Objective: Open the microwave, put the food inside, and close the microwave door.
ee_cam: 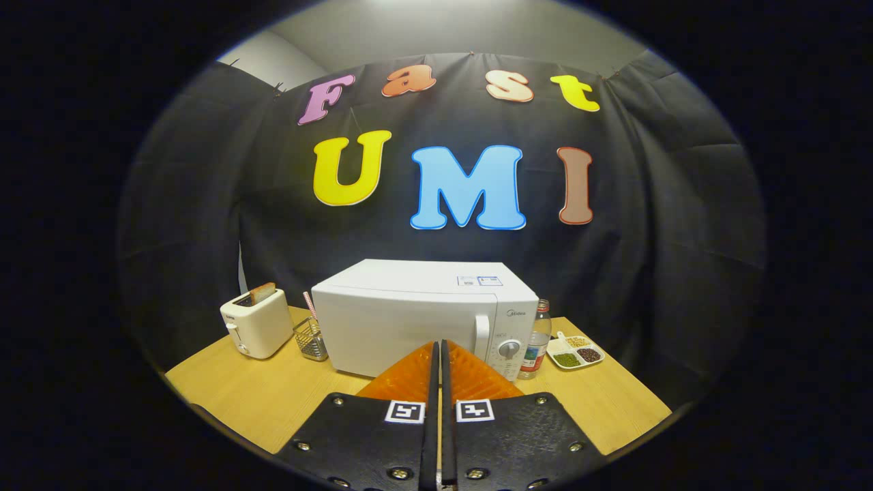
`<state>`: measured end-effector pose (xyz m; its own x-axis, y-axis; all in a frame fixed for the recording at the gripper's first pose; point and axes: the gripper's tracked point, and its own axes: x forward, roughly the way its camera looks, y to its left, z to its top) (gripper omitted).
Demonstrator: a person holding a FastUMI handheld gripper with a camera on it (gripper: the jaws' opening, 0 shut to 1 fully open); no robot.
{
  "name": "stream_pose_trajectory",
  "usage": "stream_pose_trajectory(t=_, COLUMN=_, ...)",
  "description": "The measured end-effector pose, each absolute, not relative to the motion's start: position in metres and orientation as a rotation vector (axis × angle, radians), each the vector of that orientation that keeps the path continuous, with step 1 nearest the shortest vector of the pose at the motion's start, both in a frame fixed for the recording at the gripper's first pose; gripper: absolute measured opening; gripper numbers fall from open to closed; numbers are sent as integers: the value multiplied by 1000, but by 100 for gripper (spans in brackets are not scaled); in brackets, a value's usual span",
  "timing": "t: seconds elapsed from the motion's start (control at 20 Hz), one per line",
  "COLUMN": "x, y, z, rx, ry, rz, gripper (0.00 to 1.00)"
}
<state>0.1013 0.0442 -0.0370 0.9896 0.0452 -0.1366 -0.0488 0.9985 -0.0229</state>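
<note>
The gripper (437, 354), jaws closed together and holding nothing, faces the shut microwave (416, 317), whose stiff vertical door handle (482, 335) looks the place to hook and pull.

gripper (440, 349): fingers pressed together, nothing between them, pointing at the microwave
microwave (409, 320): white, door closed, sits on the wooden table (273, 395)
left of it: toaster (256, 324), wire basket (312, 339)
right of it: bottle (536, 341), divided snack dish (575, 350)
</note>
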Motion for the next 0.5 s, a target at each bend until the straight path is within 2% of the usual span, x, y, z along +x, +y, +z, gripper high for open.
stream_pose_trajectory(t=0.1, x=76, y=45, z=-27, rx=-7, ry=114, rz=51, gripper=3)
stream_pose_trajectory(t=0.15, x=64, y=46, z=-24, rx=4, ry=107, rz=60, gripper=12)
stream_pose_trajectory(t=0.2, x=55, y=45, z=-24, rx=10, ry=101, rz=61, gripper=44)
stream_pose_trajectory(t=0.25, x=47, y=43, z=-23, rx=5, ry=95, rz=53, gripper=60)
stream_pose_trajectory(t=0.35, x=33, y=35, z=-23, rx=-7, ry=87, rz=34, gripper=99)
stream_pose_trajectory(t=0.5, x=22, y=32, z=-16, rx=-3, ry=70, rz=33, gripper=98)
